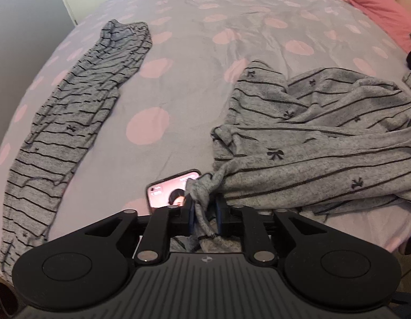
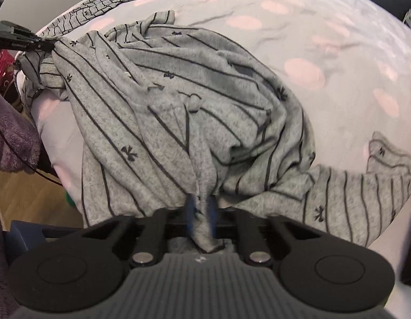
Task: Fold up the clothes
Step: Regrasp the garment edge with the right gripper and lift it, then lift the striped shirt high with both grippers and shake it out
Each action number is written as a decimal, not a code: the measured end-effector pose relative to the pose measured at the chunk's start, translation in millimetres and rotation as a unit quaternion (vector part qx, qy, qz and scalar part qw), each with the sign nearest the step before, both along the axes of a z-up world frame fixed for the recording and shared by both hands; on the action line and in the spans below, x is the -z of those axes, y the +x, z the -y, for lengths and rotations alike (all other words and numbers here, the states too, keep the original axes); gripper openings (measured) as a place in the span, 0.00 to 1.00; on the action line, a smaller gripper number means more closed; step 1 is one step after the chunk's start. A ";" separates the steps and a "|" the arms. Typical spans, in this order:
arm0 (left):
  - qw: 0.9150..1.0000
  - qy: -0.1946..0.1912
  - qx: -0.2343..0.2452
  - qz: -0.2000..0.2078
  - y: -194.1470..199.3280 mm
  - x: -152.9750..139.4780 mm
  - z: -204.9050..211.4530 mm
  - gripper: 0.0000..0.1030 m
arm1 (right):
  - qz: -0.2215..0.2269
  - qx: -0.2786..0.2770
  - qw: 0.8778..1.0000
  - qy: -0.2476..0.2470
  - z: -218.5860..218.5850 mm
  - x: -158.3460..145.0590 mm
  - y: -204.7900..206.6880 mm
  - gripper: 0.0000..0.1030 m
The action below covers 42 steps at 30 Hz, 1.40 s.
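A crumpled grey top with dark stripes and small bows lies on the bed, also filling the right wrist view. My left gripper has a bunched edge of it between its jaws. A dark gap shows beside the right pad, so the pads stand slightly apart from the cloth. This gripper appears at the far left of the right wrist view, at the top's corner. My right gripper is shut on a fold of the top's near edge. Matching grey striped trousers lie stretched out to the left.
A phone with a lit pink screen lies on the dotted bedsheet just ahead of my left gripper. A pink pillow sits far right. Beside the bed are a purple fluffy fabric and the wooden floor.
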<state>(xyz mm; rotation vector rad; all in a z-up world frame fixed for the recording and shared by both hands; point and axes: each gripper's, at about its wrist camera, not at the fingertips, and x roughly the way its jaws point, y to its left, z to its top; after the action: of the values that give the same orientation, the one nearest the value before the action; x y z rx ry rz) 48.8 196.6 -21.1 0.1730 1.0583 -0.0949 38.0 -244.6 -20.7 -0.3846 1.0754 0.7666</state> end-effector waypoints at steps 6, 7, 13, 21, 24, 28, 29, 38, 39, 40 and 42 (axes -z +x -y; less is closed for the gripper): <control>0.998 0.006 0.048 0.048 -0.2 -14.7 7.8 0.51 | 0.003 0.030 0.999 0.037 12.2 -2.4 -0.4 0.07; 0.997 0.014 0.057 0.052 2.4 -15.5 9.8 0.51 | 0.004 0.028 0.999 0.043 13.3 -5.4 -1.9 0.07; 0.996 -0.044 0.069 -0.025 34.0 5.3 5.2 0.48 | 0.016 0.035 0.998 0.054 15.5 -14.2 -0.8 0.06; 0.993 -0.104 0.033 -0.043 30.8 9.0 -4.2 0.17 | 0.009 0.035 0.996 0.084 23.9 -15.5 -1.1 0.30; 0.994 -0.099 0.025 -0.039 28.8 7.4 -3.6 0.17 | 0.011 0.040 0.996 0.075 24.8 -11.6 -0.2 0.34; 0.995 -0.092 0.020 -0.027 26.2 2.8 -2.1 0.12 | 0.006 0.037 0.997 0.066 23.1 -6.7 -0.1 0.21; 0.995 -0.093 0.020 -0.021 24.6 -0.1 -1.9 0.11 | 0.004 0.031 0.997 0.065 21.9 -6.1 -1.2 0.10; 0.984 -0.147 -0.005 0.096 -5.0 -63.9 -5.9 0.08 | 0.155 0.065 0.983 0.070 27.5 -68.7 -30.1 0.05; 0.981 -0.155 -0.010 0.116 -8.8 -76.3 -6.7 0.08 | 0.184 0.075 0.978 0.070 28.9 -82.3 -34.8 0.05; 0.976 -0.166 -0.015 0.138 -12.7 -90.0 -7.9 0.08 | 0.216 0.087 0.970 0.071 30.2 -98.1 -39.6 0.04; 0.965 -0.183 -0.022 0.187 -21.3 -122.0 -8.6 0.08 | 0.288 0.110 0.949 0.072 31.6 -132.6 -50.7 0.04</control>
<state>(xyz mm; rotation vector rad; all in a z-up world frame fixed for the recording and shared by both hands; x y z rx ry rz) 27.5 205.2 100.9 -0.1636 0.6526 -0.2080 -12.8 -276.1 111.8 -0.3277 0.4968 0.4826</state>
